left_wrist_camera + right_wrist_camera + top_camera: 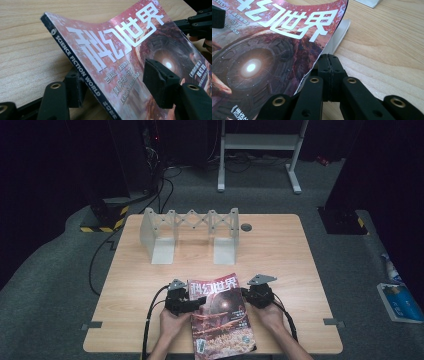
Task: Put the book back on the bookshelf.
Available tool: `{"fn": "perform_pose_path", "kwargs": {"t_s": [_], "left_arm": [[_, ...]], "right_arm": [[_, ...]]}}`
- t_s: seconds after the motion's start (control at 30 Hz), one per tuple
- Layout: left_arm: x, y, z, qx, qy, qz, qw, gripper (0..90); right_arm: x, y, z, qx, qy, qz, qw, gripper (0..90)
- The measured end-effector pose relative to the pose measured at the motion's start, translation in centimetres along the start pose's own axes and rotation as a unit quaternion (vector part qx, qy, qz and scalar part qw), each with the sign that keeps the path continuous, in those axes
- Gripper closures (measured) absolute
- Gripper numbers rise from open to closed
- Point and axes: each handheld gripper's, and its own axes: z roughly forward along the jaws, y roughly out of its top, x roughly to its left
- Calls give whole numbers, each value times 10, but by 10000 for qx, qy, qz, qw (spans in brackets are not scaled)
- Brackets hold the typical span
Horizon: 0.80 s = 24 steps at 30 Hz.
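At the desk's [280, 245] near edge, the "SCIENCE FICTION WORLD" magazine [220, 312] is lying between left gripper [192, 302], jaws spread astride its spine, and right gripper [248, 296], pressed together empty at its right edge.

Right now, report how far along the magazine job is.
Done: the magazine is off the table at its spine edge. In hand: the left gripper straddles the spine, pads apart; the right gripper sits shut beside the page edge. Left: moving it to the folding rack, which holds nothing.
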Motion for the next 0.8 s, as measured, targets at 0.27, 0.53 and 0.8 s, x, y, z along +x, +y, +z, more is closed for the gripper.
{"fn": "perform_pose_path", "kwargs": {"t_s": [0.27,0.53,0.8], "left_arm": [[-2,0,2,-16,-42,10,10000,377],[0,1,2,-8,-129,-78,9999,355],[-2,1,3,25,-188,-185,9996,347]], "right_arm": [[8,2,5,-26,156,-111,9998,895],[12,5,8,-39,207,-175,9996,896],[19,7,10,-19,261,-263,9993,897]]}}
